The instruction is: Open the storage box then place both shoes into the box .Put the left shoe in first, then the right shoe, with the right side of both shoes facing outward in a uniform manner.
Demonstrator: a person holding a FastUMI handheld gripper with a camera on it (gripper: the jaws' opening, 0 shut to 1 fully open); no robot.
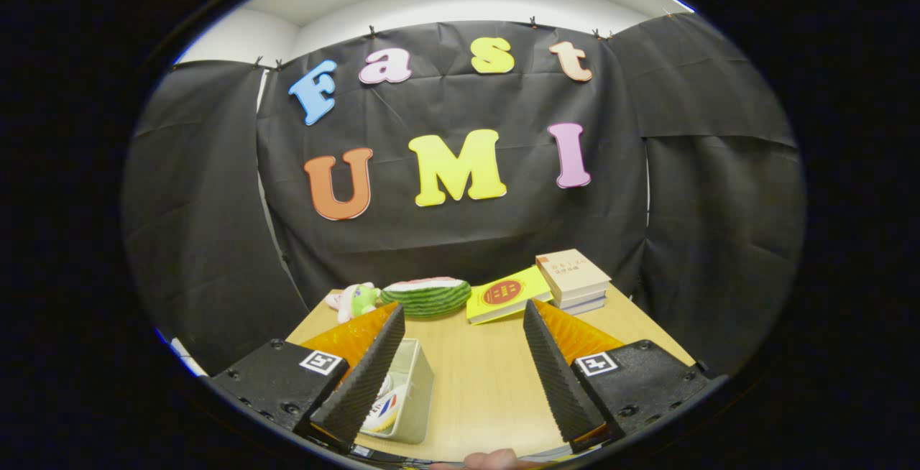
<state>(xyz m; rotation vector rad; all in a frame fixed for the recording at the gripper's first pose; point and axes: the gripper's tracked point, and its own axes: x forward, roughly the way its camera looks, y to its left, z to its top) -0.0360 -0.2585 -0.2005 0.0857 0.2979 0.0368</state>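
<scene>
My gripper [463,319] is held above the wooden table [481,376], its fingers spread wide apart with nothing between them. Below the left finger [366,369] lies a pale storage box [417,384], open on top. Inside it a white shoe [384,409] with red and blue stripes shows, partly hidden by that finger. I cannot tell whether a second shoe lies in the box.
At the table's far edge lie a small plush toy [352,300], a watermelon-slice toy [426,295], a yellow book [507,294] and a stack of books [573,279]. A fingertip [489,459] shows just below the fingers.
</scene>
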